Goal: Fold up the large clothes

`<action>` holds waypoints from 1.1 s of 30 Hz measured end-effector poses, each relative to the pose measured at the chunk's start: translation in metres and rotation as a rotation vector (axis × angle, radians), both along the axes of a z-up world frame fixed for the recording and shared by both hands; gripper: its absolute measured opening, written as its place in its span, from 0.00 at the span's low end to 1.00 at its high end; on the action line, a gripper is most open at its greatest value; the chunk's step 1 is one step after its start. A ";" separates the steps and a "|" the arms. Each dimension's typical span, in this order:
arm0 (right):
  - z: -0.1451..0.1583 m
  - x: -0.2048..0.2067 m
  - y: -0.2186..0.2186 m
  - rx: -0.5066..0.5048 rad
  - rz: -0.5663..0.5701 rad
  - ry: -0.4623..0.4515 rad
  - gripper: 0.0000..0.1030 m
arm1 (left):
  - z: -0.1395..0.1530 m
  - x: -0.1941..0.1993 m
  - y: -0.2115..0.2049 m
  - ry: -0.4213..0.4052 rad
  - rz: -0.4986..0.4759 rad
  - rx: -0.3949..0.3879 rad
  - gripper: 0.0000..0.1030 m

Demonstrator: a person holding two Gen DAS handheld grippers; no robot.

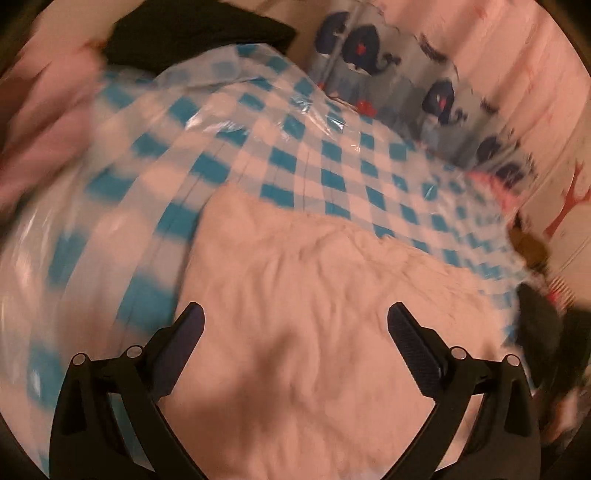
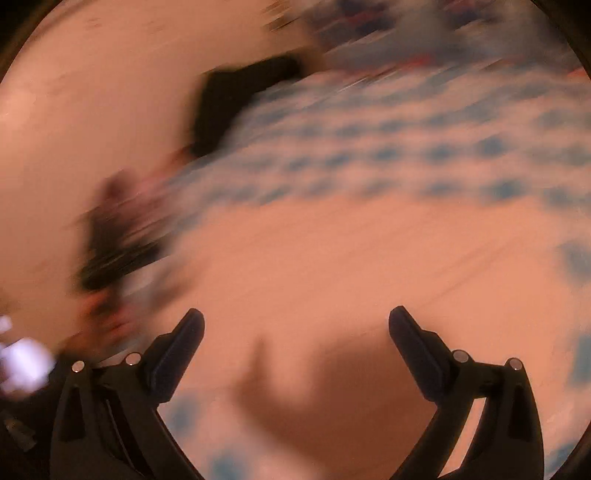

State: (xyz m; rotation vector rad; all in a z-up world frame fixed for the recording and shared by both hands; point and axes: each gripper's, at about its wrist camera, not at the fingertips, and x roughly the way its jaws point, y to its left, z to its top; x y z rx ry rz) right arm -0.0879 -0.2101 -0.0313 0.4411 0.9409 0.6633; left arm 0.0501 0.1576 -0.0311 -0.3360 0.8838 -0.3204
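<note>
Pale pink garment (image 1: 314,314) lies spread on the blue-and-white checked cover (image 1: 288,147). In the left wrist view it fills the lower middle, its top edge running from about ten o'clock to three o'clock, and it passes under and between the fingers. The left gripper (image 1: 295,321) stands wide open with nothing held; no cloth is pinched. A folded black item (image 1: 192,33) sits at twelve o'clock, and a whale-print fabric (image 1: 424,92) at one to two o'clock, both well apart from the garment.

The right wrist view is heavily blurred. There the garment (image 2: 332,258) again fills the centre and bottom, with checks beyond it from twelve to three o'clock. The right gripper (image 2: 295,325) is likewise spread wide and empty.

My reading: the hands are between folds, neither gripping. The next move calls for each claw to find an edge or corner and close on it.
</note>
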 end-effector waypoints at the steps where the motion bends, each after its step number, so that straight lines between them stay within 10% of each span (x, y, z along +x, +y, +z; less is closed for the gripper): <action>1: -0.009 -0.012 0.023 0.033 0.055 0.028 0.93 | -0.005 -0.015 0.015 0.032 0.026 -0.052 0.93; 9: -0.089 -0.001 0.115 0.240 0.055 0.199 0.93 | -0.033 -0.077 0.063 0.152 0.145 -0.269 0.93; 22: -0.057 0.029 0.087 0.562 -0.098 0.174 0.94 | -0.082 -0.083 0.000 0.271 0.059 -0.536 0.93; 28: -0.069 0.020 0.082 0.569 -0.085 0.202 0.94 | -0.103 -0.042 -0.021 0.274 0.197 -0.600 0.93; 33: -0.080 -0.032 0.024 0.346 -0.212 0.245 0.94 | -0.097 -0.026 -0.023 0.253 0.223 -0.587 0.93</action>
